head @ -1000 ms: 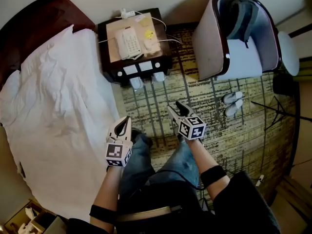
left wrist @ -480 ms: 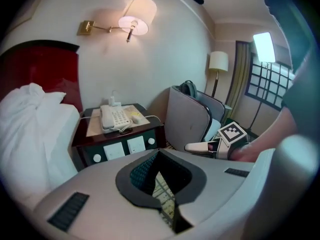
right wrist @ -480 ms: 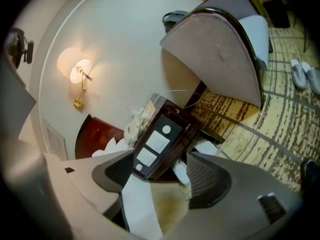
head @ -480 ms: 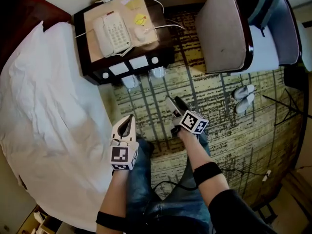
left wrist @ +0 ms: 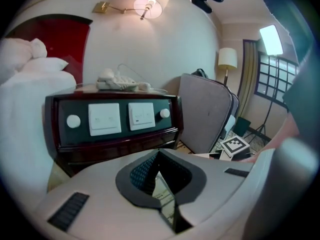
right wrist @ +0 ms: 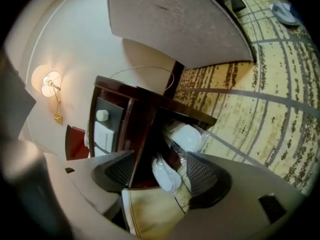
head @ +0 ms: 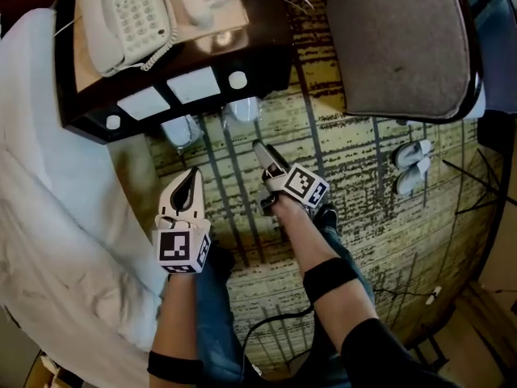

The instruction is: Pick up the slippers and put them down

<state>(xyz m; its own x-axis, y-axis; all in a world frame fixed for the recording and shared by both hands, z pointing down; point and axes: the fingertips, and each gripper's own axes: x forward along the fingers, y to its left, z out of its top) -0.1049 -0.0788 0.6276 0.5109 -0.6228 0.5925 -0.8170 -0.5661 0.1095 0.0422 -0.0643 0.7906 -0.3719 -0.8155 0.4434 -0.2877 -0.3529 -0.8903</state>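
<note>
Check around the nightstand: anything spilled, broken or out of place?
Nothing stands out. Two wrapped slippers sit side by side under the nightstand, ends poking out; a second pair lies neatly on the carpet by the chair. No spills or damage visible.

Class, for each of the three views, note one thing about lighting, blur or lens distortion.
Head view: evenly lit and fairly sharp, with the wide-angle lens skewing the nightstand. Left gripper view: the wall lamp burns out to white glare, lines bow fisheye-style, and the corners go black. Right gripper view: the picture is tilted and strongly bowed, its left edge is a soft out-of-focus smear, and a dark border surrounds it.
</note>
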